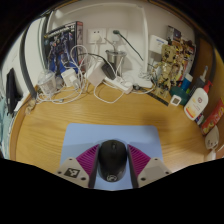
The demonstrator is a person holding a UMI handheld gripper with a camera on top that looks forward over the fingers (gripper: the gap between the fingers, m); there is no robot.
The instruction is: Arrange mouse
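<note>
A black computer mouse (112, 162) sits between my two fingers, its front end pointing away from me. My gripper (112, 150) is shut on the mouse, with the magenta pads (90, 160) pressed against its left and right sides. Under and ahead of the mouse lies a light blue mouse mat (100, 133) on the wooden table (50, 120). I cannot tell whether the mouse rests on the mat or hangs just above it.
White chargers and tangled cables (95, 78) lie along the back of the table. A picture box (62, 45) stands at the back left. Bottles and small boxes (197, 103) crowd the right side. A dark object (12, 88) stands at the far left.
</note>
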